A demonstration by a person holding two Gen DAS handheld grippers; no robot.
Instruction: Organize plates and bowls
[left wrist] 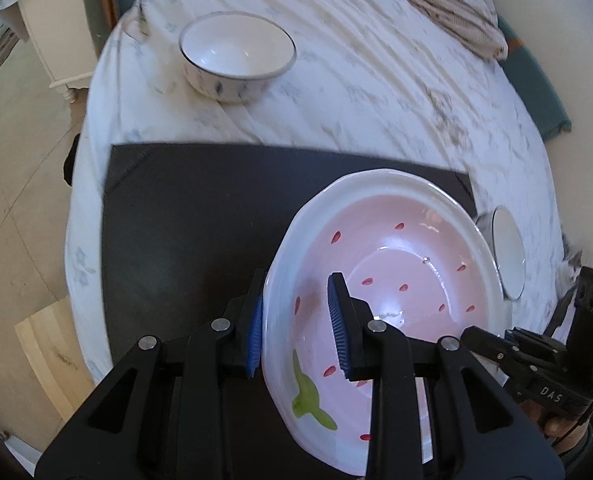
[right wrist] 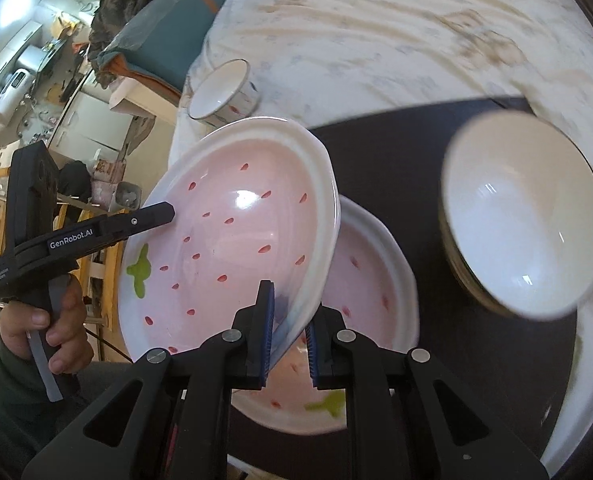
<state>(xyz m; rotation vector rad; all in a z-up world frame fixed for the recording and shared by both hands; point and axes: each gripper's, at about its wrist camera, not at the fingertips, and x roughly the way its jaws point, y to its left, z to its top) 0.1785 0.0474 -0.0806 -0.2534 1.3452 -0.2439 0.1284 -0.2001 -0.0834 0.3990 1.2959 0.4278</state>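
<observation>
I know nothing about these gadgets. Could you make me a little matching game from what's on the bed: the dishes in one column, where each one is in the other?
Things:
1. upper strawberry plate
2. lower strawberry plate
3. far white bowl

Places:
A. standing on the patterned sheet, off the black mat
B. tilted, its rim pinched by the left gripper and the right gripper
C. lying on the black mat, partly under another dish

Pairs: 1-B, 2-C, 3-A
</observation>
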